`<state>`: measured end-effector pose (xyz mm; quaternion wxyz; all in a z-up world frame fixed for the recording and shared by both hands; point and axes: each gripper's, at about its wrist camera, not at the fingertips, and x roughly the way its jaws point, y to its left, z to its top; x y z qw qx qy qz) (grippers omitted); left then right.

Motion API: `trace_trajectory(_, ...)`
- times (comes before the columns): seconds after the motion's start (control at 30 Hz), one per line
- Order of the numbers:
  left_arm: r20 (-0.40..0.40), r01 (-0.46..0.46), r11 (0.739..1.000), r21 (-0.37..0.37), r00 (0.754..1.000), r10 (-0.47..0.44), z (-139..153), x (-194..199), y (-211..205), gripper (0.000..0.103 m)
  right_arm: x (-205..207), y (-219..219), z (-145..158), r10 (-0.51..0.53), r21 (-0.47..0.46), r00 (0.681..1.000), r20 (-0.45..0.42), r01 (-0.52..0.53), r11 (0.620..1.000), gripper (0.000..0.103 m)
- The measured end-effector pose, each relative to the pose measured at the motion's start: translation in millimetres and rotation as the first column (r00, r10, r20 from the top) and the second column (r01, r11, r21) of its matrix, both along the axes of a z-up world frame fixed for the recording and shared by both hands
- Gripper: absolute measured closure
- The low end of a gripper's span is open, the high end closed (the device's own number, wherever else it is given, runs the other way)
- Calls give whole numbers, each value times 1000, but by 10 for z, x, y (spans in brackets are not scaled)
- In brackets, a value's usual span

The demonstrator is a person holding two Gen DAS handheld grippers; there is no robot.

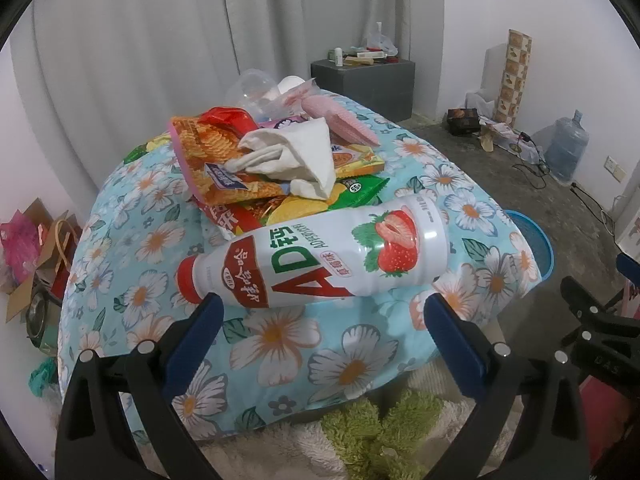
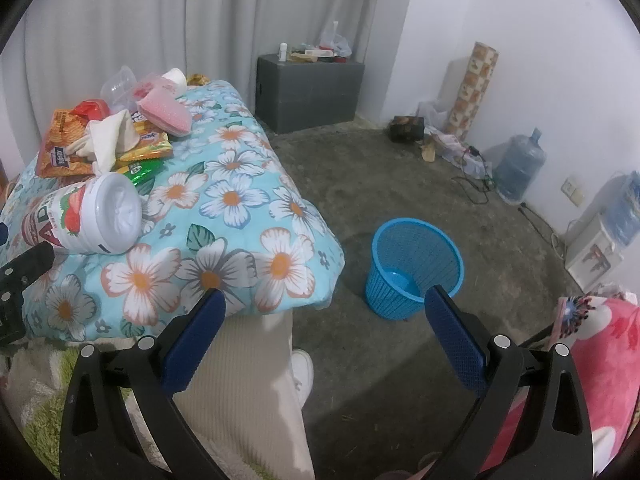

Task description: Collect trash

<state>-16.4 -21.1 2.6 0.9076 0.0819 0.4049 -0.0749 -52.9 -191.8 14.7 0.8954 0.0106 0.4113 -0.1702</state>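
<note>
A white AD bottle (image 1: pixel 320 256) with a red cap and a strawberry label lies on its side on the floral cloth (image 1: pixel 320 352). My left gripper (image 1: pixel 324 308) is open just in front of it, a finger near each end. Behind it is a pile of trash: snack wrappers (image 1: pixel 216 160), a crumpled white tissue (image 1: pixel 300 152), a pink packet (image 1: pixel 340 120) and clear cups (image 1: pixel 252 88). My right gripper (image 2: pixel 324 304) is open and empty over the floor, right of the cloth's corner. The blue mesh bin (image 2: pixel 416 268) stands on the floor just beyond it. The bottle (image 2: pixel 92 216) also shows in the right wrist view.
A grey box (image 2: pixel 312 88) with small items stands by the curtain. A water jug (image 2: pixel 518 168), cables and a patterned roll (image 2: pixel 472 92) line the right wall. A pink blanket (image 2: pixel 600 360) is at the lower right. A person's leg (image 2: pixel 248 392) is below the cloth.
</note>
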Motion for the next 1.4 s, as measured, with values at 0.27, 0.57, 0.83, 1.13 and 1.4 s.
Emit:
trace_trajectory(0.27, 1, 2, 1000, 1, 1000, -2, -7, -8, 3, 4, 4, 3, 2, -13, -1, 1000, -11, 13, 1000, 8)
trace_trajectory(0.57, 0, 3, 1000, 2, 1000, -3, -15, -16, 4, 4, 5, 6, 4, -15, -1, 1000, -12, 15, 1000, 8)
trace_trajectory(0.83, -1, 1, 1000, 2, 1000, -1, -24, -21, 14, 4, 0, 4, -1, -14, -1, 1000, -11, 14, 1000, 8)
trace_trajectory(1.13, -7, -3, 1000, 3, 1000, 3, -58, -46, 26, 4, 1, 3, 7, -15, 1, 1000, -11, 15, 1000, 8)
trace_trajectory(1.4, -7, -5, 1000, -4, 1000, 5, -67, -74, 36, 4, 13, -1, 7, -20, 5, 1000, -9, 20, 1000, 8)
